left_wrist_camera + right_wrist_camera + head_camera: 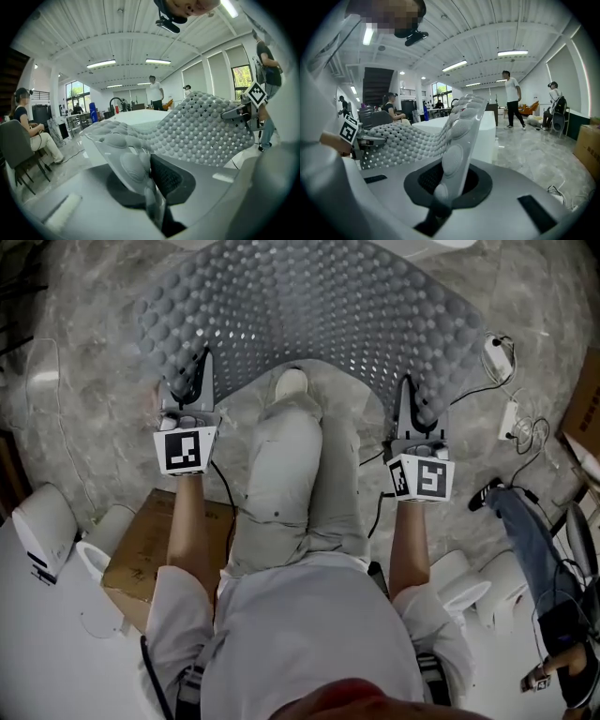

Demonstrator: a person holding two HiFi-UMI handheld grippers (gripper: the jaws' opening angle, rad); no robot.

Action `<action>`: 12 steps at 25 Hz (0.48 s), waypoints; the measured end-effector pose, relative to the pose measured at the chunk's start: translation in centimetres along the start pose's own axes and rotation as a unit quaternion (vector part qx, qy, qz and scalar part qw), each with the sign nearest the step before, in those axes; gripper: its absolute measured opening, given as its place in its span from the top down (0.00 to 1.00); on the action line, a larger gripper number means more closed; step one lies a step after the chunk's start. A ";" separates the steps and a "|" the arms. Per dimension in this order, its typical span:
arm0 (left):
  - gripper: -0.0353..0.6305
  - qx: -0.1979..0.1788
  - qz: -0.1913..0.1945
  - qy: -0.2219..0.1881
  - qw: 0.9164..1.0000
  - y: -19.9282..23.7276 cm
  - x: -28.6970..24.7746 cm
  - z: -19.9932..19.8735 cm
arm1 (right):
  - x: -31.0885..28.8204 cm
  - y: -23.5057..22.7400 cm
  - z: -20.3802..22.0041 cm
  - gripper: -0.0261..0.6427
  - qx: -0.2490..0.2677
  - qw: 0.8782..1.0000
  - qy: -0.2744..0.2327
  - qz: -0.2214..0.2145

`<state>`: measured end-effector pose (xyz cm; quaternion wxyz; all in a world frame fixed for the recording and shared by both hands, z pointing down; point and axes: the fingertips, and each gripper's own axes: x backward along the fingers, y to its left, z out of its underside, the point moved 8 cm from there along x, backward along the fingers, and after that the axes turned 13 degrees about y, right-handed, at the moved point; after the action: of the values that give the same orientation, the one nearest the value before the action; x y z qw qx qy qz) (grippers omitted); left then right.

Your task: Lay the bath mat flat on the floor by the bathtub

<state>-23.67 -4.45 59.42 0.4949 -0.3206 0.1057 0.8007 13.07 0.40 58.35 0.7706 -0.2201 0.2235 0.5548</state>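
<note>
**Head view, read from left to right.** The left gripper (192,381), at about 9 o'clock from the person's shoe (292,382), was clenched on the near left corner of the bath mat (309,310). Its own view showed the studded edge pinched between the pads with no gap on either side. The mat hung at 12 o'clock, ahead of the person's knees and over the marble floor (75,362). Its near edge was drawn up into an arch between the two grips, while the far part spread wide (a soft, perforated sheet of this kind would be expected to fold on itself if held at one point only). Holding both near corners well apart therefore appeared intended to present the sheet spread and untwisted, so that it could go down open and not crumpled. The right gripper (412,404), at about 3 o'clock from the shoe, was likewise closed upon the near right corner, with the mat's rim standing upright between its jaws in the right gripper view. A white block (487,126) beyond the mat in that view may have been the bathtub, though this could not be confirmed. By this judgement the mat was not yet laid, and whether its far edge touched the floor could not be told. A white power strip (510,418) with its cables lay further out at 3 o'clock, apart from the mat.
</note>
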 end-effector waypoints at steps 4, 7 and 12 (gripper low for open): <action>0.92 -0.004 -0.002 0.030 1.000 0.1 -4.4 4.8 | -4.4 -1.2 4.4 0.93 -0.010 0.999 0.029 -0.010; 0.92 0.004 0.002 0.046 0.999 0.1 -7.7 7.6 | -7.5 -2.3 7.2 0.93 -0.029 0.998 0.058 -0.021; 0.92 0.015 0.022 0.077 0.997 -0.5 -12.6 11.5 | -12.2 -4.3 11.4 0.93 -0.045 0.992 0.111 -0.035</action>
<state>-24.10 -7.78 76.19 0.4725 -0.3713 0.1620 0.7827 14.83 -3.31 75.08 0.7492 -0.3230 0.2745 0.5089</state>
